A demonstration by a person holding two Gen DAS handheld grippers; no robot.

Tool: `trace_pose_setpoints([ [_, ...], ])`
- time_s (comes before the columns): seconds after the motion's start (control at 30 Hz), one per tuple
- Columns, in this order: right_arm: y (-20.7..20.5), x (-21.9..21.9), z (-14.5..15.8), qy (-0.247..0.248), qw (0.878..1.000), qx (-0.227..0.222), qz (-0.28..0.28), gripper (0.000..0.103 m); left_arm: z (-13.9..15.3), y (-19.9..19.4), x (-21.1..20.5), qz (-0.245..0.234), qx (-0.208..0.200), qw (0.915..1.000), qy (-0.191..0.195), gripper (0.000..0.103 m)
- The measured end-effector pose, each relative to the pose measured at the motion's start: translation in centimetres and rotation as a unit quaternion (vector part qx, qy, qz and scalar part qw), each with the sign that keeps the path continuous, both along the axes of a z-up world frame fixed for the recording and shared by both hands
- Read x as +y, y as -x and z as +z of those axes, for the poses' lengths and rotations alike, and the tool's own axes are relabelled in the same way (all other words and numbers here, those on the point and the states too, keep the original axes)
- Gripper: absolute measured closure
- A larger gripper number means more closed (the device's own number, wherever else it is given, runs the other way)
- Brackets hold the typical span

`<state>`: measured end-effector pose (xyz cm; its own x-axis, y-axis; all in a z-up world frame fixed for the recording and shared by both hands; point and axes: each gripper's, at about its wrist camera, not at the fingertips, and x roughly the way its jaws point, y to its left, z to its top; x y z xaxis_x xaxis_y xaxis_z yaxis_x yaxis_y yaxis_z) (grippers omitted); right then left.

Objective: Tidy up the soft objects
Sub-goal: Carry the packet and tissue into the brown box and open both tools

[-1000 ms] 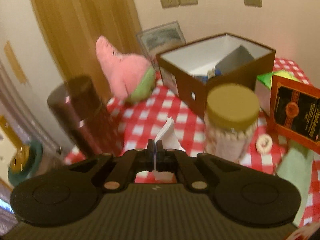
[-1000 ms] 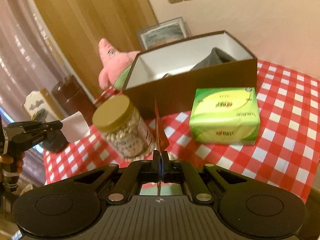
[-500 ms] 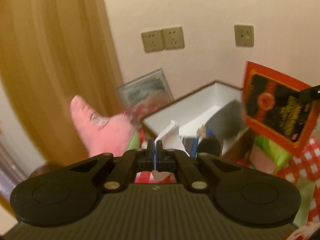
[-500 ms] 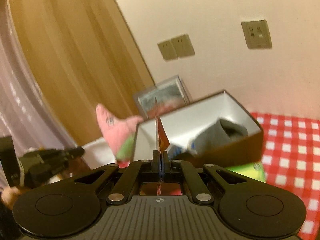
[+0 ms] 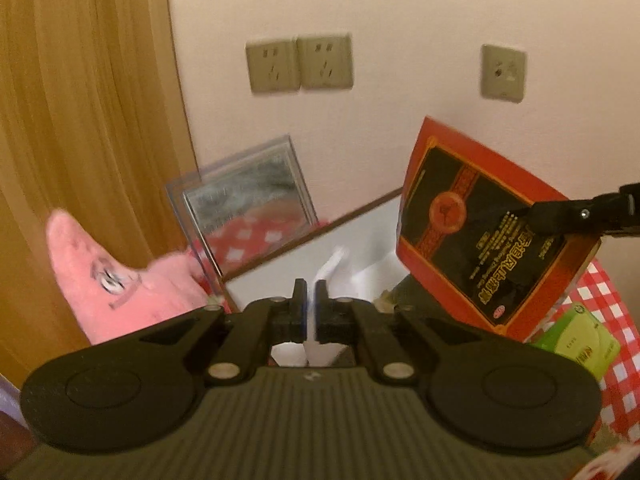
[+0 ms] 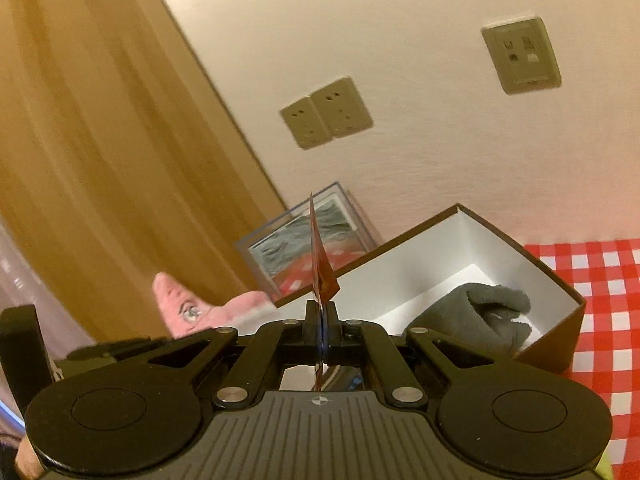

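My left gripper is shut on a white tissue and holds it above the near edge of the brown box with a white inside. My right gripper is shut on a flat red and black packet, seen edge-on; the packet's face shows in the left wrist view, over the box. A grey soft item lies inside the box. A pink star plush lies left of the box and also shows in the right wrist view.
A clear framed picture leans on the wall behind the plush. A green tissue pack lies on the red checked tablecloth at the right. A wooden door stands at the left. Wall sockets are above.
Both grippers have risen and moved toward the box, so the jar and the dark canister left view. The packet and the tissue stay gripped and now hang over the box.
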<state>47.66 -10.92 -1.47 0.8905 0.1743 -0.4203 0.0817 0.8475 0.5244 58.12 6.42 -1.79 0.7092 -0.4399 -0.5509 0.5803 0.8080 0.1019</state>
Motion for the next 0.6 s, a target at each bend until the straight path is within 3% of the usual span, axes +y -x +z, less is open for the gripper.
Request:
trace_pose_setpoints([
  [0.03, -0.5, -0.1, -0.4, -0.001, 1.000, 0.002, -0.002, 0.102, -0.6, -0.7, -0.3, 0.003, 0.014, 0.9999, 0.001, 0.078],
  [0.07, -0.8, -0.1, -0.6, 0.000, 1.000, 0.004, -0.006, 0.102, -1.2, -1.4, -0.6, 0.006, 0.030, 0.9995, -0.003, 0.074],
  [0.23, -2.2, -0.2, -2.4, -0.005, 1.000, 0.012, -0.013, 0.102, -3.6, -2.7, -1.0, 0.000, 0.053, 0.9982, -0.027, 0.071],
  [0.3, -2.5, -0.2, -2.8, -0.014, 1.000, -0.008, -0.007, 0.102, -4.3, -2.9, -0.7, 0.000, 0.060, 0.9978, -0.028, 0.069],
  [0.37, -3.3, 0.1, -3.4, -0.012, 1.000, 0.002, 0.000, 0.098, -4.6, -3.0, -0.1, 0.002, 0.071, 0.9972, -0.025, 0.066],
  [0.4, -3.8, 0.3, -3.6, 0.000, 1.000, 0.016, 0.006, 0.095, -4.7, -2.9, 0.1, 0.004, 0.073, 0.9970, -0.024, 0.063],
  [0.47, -4.2, 0.9, -4.2, 0.031, 0.999, 0.034, 0.017, 0.058, -4.7, -2.7, 0.7, 0.004, 0.077, 0.9968, -0.021, 0.061],
  [0.53, -3.9, 1.3, -4.7, 0.049, 0.998, 0.045, 0.012, 0.050, -4.5, -2.5, 1.3, 0.008, 0.080, 0.9966, -0.018, 0.060],
  [0.6, -3.4, 1.3, -5.0, 0.045, 0.997, 0.055, 0.011, 0.050, -4.3, -2.1, 1.9, 0.014, 0.083, 0.9963, -0.016, 0.060],
])
